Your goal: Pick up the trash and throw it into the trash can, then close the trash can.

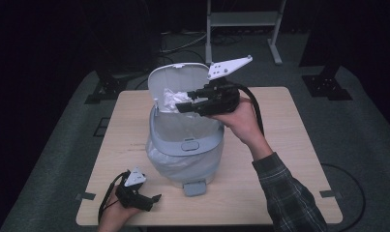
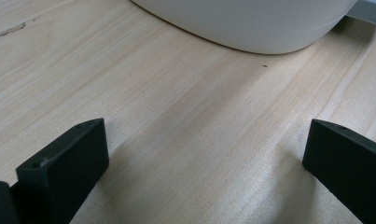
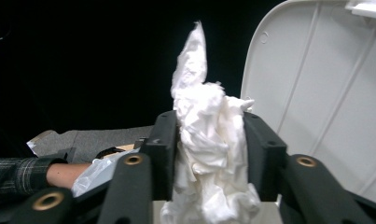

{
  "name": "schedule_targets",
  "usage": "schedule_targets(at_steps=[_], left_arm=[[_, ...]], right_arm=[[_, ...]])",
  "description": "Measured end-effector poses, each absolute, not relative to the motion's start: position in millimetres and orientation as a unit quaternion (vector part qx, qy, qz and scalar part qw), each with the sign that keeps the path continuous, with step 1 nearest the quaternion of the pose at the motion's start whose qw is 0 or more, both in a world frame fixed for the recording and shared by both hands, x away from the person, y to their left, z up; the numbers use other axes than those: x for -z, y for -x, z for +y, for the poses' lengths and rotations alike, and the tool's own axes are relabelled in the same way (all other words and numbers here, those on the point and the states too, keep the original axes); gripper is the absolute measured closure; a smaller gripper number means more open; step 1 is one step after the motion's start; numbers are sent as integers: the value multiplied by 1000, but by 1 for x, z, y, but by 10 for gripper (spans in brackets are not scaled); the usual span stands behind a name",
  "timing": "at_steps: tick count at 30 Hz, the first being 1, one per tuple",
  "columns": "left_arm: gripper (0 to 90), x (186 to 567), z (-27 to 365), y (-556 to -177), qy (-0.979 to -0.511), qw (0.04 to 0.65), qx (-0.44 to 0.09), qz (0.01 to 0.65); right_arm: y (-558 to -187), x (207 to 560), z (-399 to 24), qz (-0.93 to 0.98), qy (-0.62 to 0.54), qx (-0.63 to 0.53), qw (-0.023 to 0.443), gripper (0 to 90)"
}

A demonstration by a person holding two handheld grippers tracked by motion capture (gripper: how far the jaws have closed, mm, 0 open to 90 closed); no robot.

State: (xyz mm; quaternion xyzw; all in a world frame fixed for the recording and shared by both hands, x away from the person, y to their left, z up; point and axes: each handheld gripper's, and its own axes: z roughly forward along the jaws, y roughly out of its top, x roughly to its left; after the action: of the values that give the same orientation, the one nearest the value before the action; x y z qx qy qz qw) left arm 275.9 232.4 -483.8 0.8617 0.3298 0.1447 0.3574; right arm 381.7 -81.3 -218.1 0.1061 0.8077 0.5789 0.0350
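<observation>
Here our left hand-held gripper [image 2: 204, 154] rests on the worktop [image 1: 260, 183] beside the bin [image 1: 183, 145], jaws apart and empty, while our right hand-held gripper [image 3: 209, 154] holds the crumpled tissue [image 3: 206, 154] between its jaws over the bin's open mouth. Loosely held, the tissue could slip out early and land outside the rim. The right gripper view shows the wad between the pads and the raised lid [image 3: 325, 93]; the high view shows it above the opening.

No legible text, labels or numbers.

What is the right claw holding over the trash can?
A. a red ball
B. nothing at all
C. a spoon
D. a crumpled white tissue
D. In the right gripper view, the right claw has a crumpled white tissue pinched between its two black jaws, beside the trash can's raised lid.
</observation>
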Motion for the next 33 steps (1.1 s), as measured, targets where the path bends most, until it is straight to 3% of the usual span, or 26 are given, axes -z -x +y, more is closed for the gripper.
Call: schedule_targets(at_steps=[6,10,15,22,33], left_arm=[[0,484,232,-276,-862,357,-145,330],[0,484,233,-276,-862,358,-145,329],[0,484,233,-276,-863,357,-144,328],[0,484,233,-275,-863,357,-144,326],[0,484,233,-275,-863,357,-144,326]], right_arm=[[-383,218,-83,803,-113,-584,35,353],[-383,217,-87,802,-116,-585,39,323],[-384,218,-101,802,-122,-583,41,513],[-386,222,-131,792,-142,-591,53,636],[-391,222,-162,789,-171,-581,100,900]])
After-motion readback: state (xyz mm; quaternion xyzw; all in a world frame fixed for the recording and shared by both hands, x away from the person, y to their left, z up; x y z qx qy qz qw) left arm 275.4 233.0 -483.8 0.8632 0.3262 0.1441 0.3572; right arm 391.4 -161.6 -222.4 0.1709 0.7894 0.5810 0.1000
